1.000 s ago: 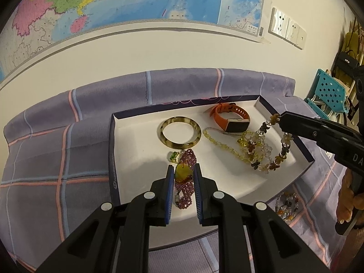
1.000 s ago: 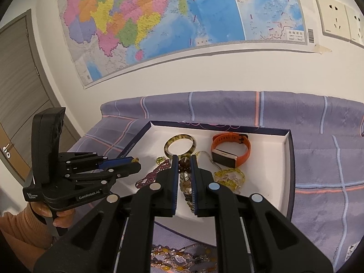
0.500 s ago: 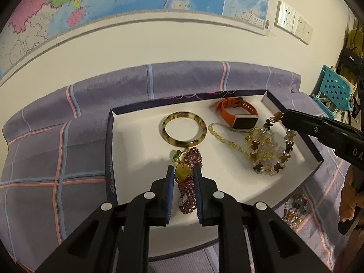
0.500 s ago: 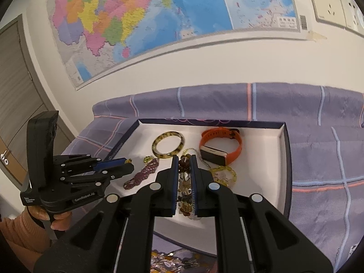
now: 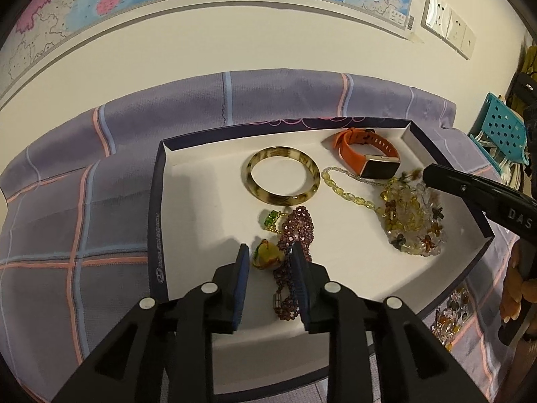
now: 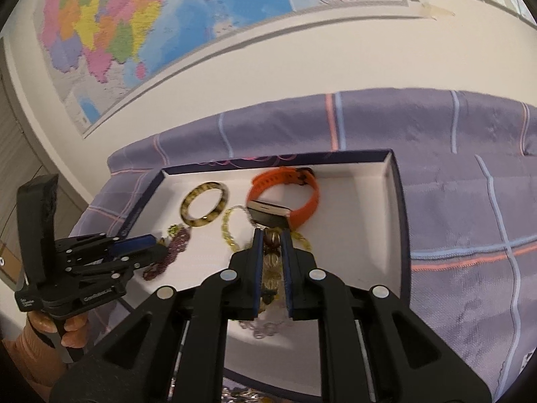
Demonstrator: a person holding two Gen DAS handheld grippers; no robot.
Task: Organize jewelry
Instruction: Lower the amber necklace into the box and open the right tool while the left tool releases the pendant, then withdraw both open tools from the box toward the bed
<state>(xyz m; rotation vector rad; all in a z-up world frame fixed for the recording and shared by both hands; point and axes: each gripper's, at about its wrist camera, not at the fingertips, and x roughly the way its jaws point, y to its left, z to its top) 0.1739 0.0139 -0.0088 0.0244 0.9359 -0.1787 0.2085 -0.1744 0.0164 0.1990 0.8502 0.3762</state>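
Left wrist view, tray: your white tray [image 5: 208,201] on the plaid cloth [image 5: 84,201] already holds a mottled bangle [image 5: 282,177], orange watch [image 5: 365,154], yellow bead chain [image 5: 345,192] and a clear/amber bead heap [image 5: 412,221].
Left wrist view, left tool: your left tool [image 5: 270,262] is narrow but opening; the purple bead strand [image 5: 297,235] w/ its yellow-green pendant [image 5: 266,258] lies on the tray floor between the pads, apparently let go.
Left wrist view, leftovers: more beads [image 5: 451,312] lie on the cloth outside the tray, near edge.
Right wrist view, right tool: your right tool [image 6: 271,245] is nearly closed, jaws just starting to part; brown/clear beads [image 6: 272,262] sit between the pads over the tray, so release looks begun, not finished.
Progress, est.: most pcs are in the tray; you still have to finish both drops and fetch the beads outside.
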